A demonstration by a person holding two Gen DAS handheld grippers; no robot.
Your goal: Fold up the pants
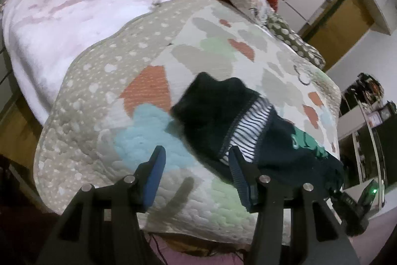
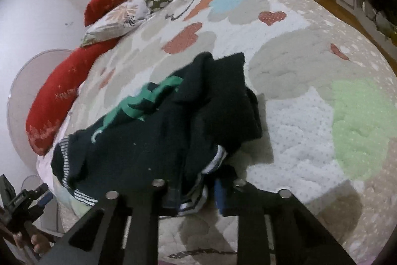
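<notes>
I have the pants (image 2: 158,131) lying in a dark heap on the quilt (image 2: 310,131) of the bed, near its foot edge; they are bunched, not flat, with the striped lining of the waistband (image 1: 250,131) turned out and a green print (image 2: 139,101) showing on one leg; one leg end lies doubled back toward the pillows (image 2: 57,101).

My right hand-held gripper (image 2: 198,193) has its jaws drawn narrow on a fold of cloth at the near edge of the heap; the striped hem sits between the blue pads, so I judge it holds the pants there. My left hand-held gripper (image 1: 196,175) stands about half open with nothing between its fingers; it hangs over bare quilt just beside the heap, its right finger (image 1: 238,173) close to the striped band, though I cannot tell whether it touches.

As I read it, the fold proper is not begun; this is the step of taking hold and spreading the garment; only one side is gripped. The next move calls for my left gripper to shift across onto the waistband and close on it, well apart from the right's hold; then both should lift and draw apart to shake the legs straight and lay them flat on the quilt; the risk I see is pinching several layers at once, which would keep the heap bunched.
</notes>
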